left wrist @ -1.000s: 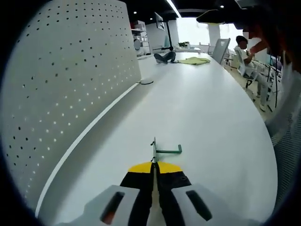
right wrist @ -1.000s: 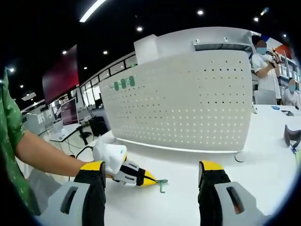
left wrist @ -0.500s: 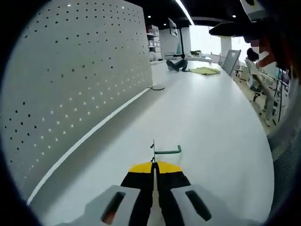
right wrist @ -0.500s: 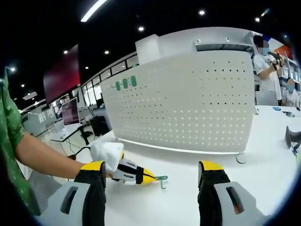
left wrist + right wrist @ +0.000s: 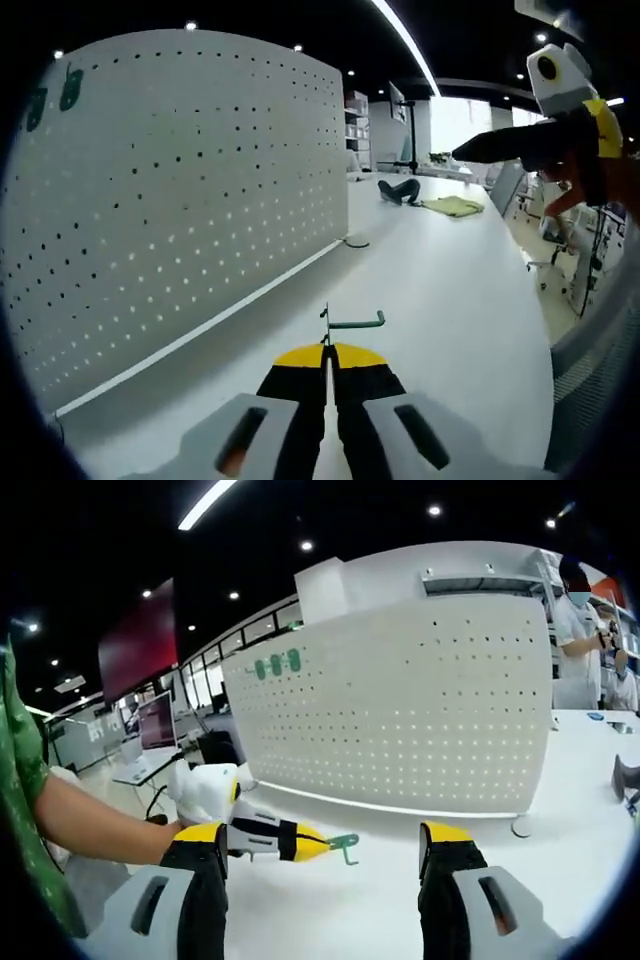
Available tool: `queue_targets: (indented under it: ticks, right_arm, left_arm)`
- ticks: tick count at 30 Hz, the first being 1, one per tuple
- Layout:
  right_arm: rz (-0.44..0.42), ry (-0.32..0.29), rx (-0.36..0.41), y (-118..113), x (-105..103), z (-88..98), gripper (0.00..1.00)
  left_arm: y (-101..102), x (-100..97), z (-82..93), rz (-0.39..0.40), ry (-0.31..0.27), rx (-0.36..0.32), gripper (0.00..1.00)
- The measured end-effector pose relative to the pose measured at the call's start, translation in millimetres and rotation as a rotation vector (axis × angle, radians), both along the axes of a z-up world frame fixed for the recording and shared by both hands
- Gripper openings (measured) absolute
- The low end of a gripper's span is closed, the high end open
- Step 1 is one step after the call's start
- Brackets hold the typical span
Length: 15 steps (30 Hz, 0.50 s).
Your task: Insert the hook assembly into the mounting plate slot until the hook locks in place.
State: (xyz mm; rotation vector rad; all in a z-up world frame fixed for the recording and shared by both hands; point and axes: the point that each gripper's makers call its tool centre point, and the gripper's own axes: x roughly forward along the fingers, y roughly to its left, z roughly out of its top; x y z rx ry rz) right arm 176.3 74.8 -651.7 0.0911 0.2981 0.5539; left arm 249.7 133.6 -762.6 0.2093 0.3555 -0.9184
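While the left hand-held gripper point(image 5: 327, 365) is seen with its yellow-tipped jaws pressed together, the green hook point(image 5: 352, 322) is pinched at its flat end between the tips. In the left gripper view the hook is held above the white surface point(image 5: 450, 290), with the rod running right from the tips and ending in a small upturned bend. The white perforated mounting plate point(image 5: 180, 190) stands upright on the surface to the left, apart from the hook; a gap is visible between the two. Two green pieces point(image 5: 50, 90) are seen high on the plate's near-left part.

In the right gripper view the left hand-held gripper point(image 5: 312, 845) enters from the left, carried by a white-gloved hand point(image 5: 205, 792), with the hook point(image 5: 345, 846) at its tip, in front of the mounting plate point(image 5: 400, 720) and not touching it. The right hand-held gripper point(image 5: 322, 842) is held wide, nothing between its jaws. It also appears at the upper right of the left gripper view point(image 5: 575, 120), raised well above the surface. A dark object and a yellow-green cloth point(image 5: 452, 206) lie far down the surface.
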Motion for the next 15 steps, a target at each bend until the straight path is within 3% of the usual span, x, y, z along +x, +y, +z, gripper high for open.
queue_targets:
  ticks: [15]
  right_arm:
    - [0.036,-0.052,0.019,16,3,26.4,0.78]
  left_arm:
    - [22,-9.9,69.8,0.084,-0.111,-0.134,0.01]
